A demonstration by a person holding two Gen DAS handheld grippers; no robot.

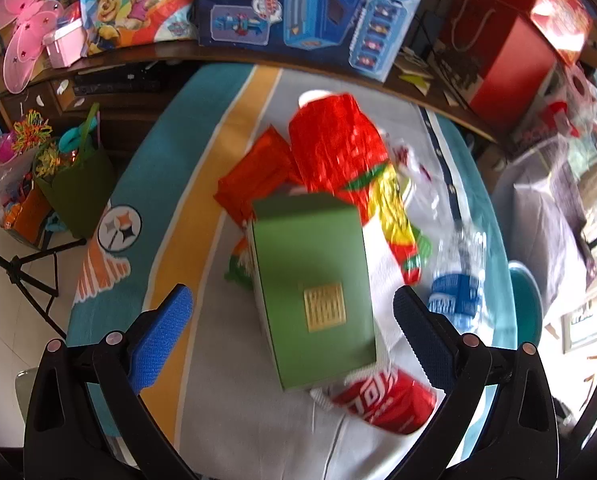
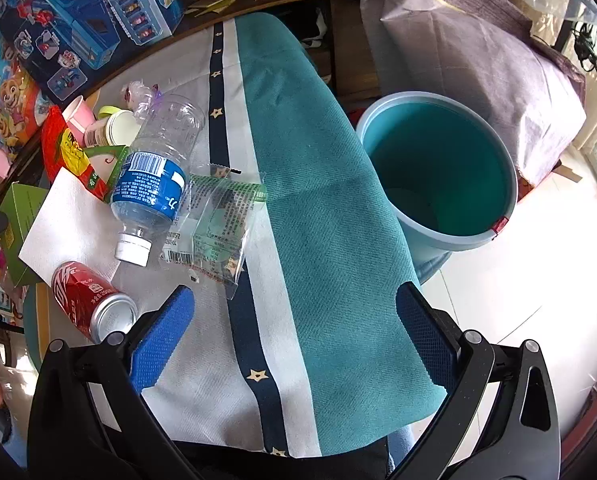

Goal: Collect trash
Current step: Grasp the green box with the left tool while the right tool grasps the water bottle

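Grasping goes best if the wide-open left gripper [image 1: 292,312] straddles the green box [image 1: 314,280] beside the red can [image 1: 386,398], while the right gripper [image 2: 294,320] hangs wide, empty.

Premises: a lived-in home, most likely a child's play or living room. Evidence follows, placed relative to the table draped in a teal, white and yellow cartoon-print cloth [image 1: 146,184]. Behind the table, a dark wooden sideboard [image 1: 110,80] carries a large blue boxed toy vehicle set [image 1: 298,12], a round cartoon-puppy foil balloon [image 1: 134,0], pink gauze butterfly wings [image 1: 22,24] and a small pink plastic box [image 1: 64,46]. To the table's left, a green paper bag [image 1: 78,188] of colourful toys stands on pale floor tiles. To its right are red gift boxes [image 1: 514,52], a light-blue plastic bucket [image 2: 494,236] and furniture under a mauve dust cover [image 2: 478,64].
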